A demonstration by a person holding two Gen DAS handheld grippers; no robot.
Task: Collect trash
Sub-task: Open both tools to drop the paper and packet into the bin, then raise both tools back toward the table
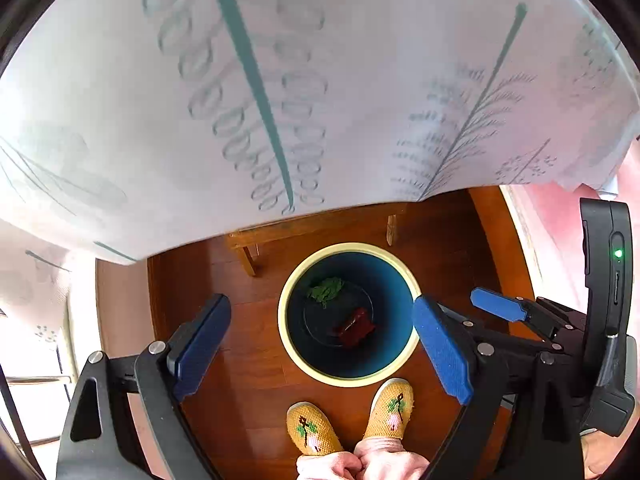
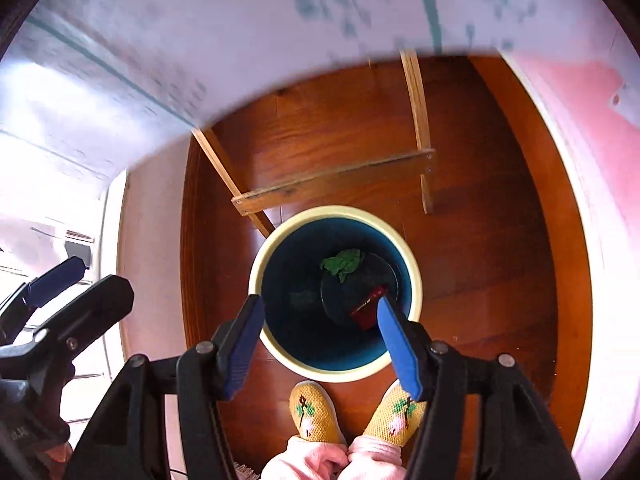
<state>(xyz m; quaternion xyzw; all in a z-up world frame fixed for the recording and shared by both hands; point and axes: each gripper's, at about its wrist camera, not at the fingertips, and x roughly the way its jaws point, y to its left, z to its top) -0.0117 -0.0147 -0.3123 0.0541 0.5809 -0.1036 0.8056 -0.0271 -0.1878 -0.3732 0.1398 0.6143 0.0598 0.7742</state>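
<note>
Looking down past both grippers, the two views show a round bin (image 1: 349, 314) with a cream rim and dark blue inside standing on a reddish wooden floor (image 1: 248, 320), just beyond the near edge of a table (image 2: 336, 184) whose light wooden legs and crossbar cross the floor behind it. A white tablecloth (image 1: 280, 80) printed with grey-green leaf sprays overhangs the table edge and fills the upper part of each view. Two yellow embroidered slippers (image 1: 348, 420) stand on the floor just before the bin, with pink trouser cuffs above them. At the bottom of the bin lie a crumpled green scrap (image 1: 326, 290) and, beside it, a dark red wrapper (image 1: 354, 328). The left gripper (image 1: 320, 344) hangs over the bin with its blue-padded fingers spread wide and nothing between them; the right gripper (image 2: 320, 344) likewise has its fingers parted and empty.
</note>
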